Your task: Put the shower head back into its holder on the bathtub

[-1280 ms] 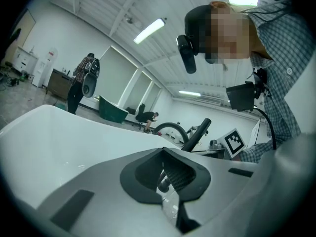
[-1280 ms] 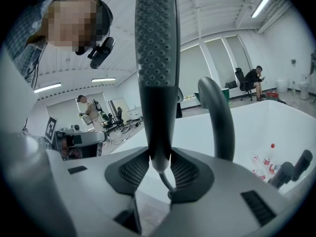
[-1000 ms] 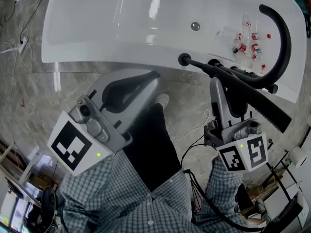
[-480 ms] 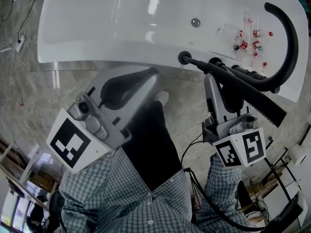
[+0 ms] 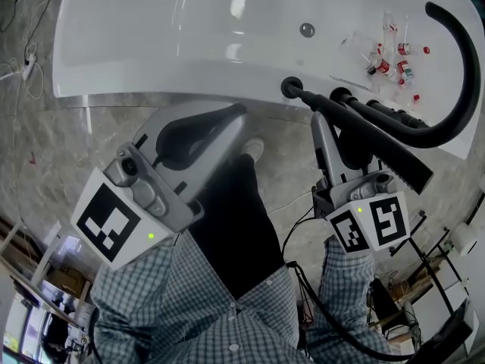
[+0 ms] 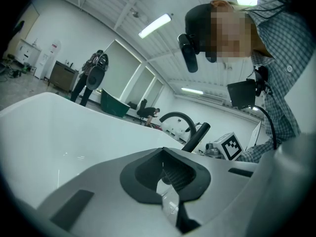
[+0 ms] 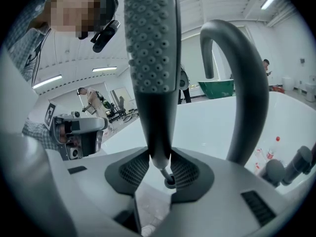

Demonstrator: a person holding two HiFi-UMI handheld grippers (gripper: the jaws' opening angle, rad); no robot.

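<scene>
The long dark shower head (image 5: 394, 156) slants across the near rim of the white bathtub (image 5: 174, 44). Its thin end meets a round black holder (image 5: 290, 88) on that rim. My right gripper (image 5: 337, 131) is shut on the handle, just short of the rim. In the right gripper view the nozzle face of the shower head (image 7: 150, 58) rises between the pads, and its narrow end touches the small ring of the holder (image 7: 169, 180). My left gripper (image 5: 231, 120) hangs in front of the tub, shut and holding nothing; in its own view the left gripper (image 6: 168, 179) has nothing between the pads.
A black curved spout (image 5: 464, 89) arches over the tub's right end, with black tap knobs (image 5: 345, 97) beside the holder. Several small bottles (image 5: 390, 55) lie inside the tub near a round drain fitting (image 5: 307, 29). Cables (image 5: 23, 67) trail on the stone floor at left.
My right gripper and the shower head have shifted a little left, and the head lies closer along the rim. Its thin end stays at the holder. The left gripper has barely moved.
</scene>
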